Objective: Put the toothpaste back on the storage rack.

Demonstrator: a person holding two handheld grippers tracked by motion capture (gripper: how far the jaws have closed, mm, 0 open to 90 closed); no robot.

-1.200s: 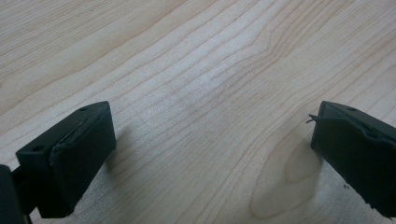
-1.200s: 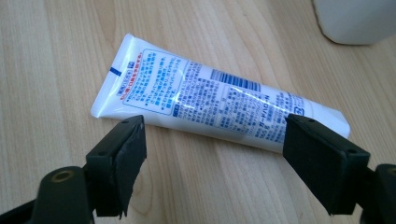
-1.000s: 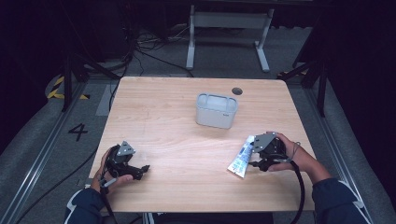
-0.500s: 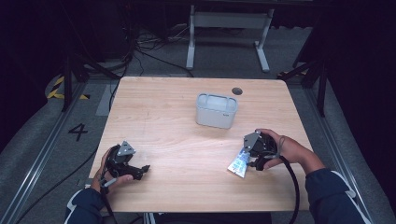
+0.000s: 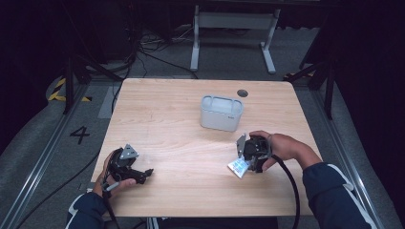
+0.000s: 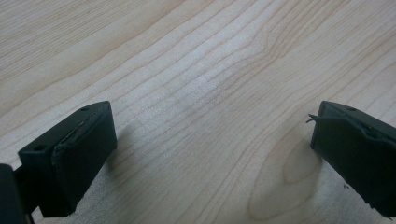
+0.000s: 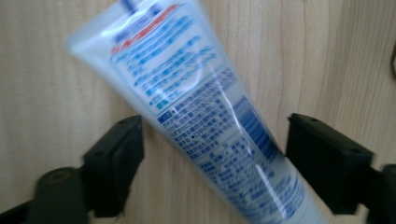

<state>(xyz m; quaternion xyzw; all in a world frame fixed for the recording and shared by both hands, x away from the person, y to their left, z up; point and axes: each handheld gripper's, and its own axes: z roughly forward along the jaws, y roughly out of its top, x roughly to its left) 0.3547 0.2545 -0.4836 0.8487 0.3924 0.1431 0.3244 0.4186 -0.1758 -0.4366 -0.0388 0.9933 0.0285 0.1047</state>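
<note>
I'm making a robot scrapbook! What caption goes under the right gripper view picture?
Open right gripper straddles a white tube with blue print lying on the wooden table.

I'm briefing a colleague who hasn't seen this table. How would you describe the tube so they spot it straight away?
Start at the wooden table and find the grey box near its middle. Towards the near right edge from it, the right gripper sits over the tube, jaws open on either side. It is the one flat, pale thing with blue print and a red stripe.
</note>
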